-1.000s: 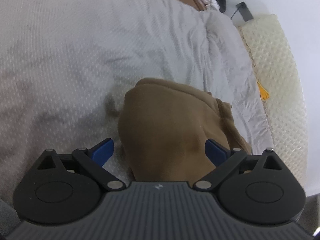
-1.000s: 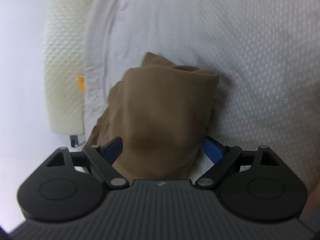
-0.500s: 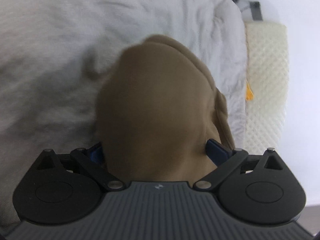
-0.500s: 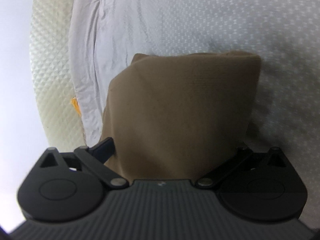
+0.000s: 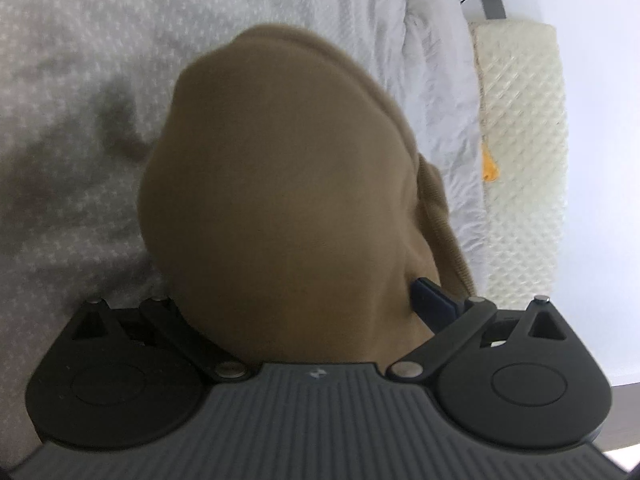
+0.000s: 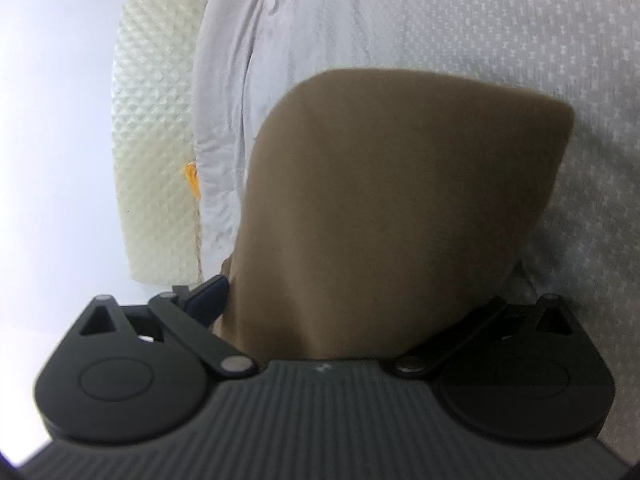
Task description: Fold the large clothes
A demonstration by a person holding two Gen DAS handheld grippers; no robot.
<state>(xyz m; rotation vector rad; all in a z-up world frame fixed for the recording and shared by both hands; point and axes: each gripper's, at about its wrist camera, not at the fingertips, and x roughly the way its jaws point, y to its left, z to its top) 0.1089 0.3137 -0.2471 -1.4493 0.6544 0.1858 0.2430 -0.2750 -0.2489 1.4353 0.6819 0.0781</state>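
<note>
Brown knit fabric, a folded bundle of soft garment (image 5: 280,184), lies on the pale grey dotted bedsheet (image 5: 72,60) near the cream quilted mattress edge (image 5: 520,140) with its small orange tag (image 5: 490,168). My left gripper (image 5: 304,300) has it bulging between spread jaws, though I cannot tell whether they pinch. My right gripper (image 6: 372,296) has just been opening and stands wide, cloth between its fingers.

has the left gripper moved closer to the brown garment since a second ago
Yes. The left gripper has moved in over the brown garment, which now covers more of the grey bedsheet.
</note>
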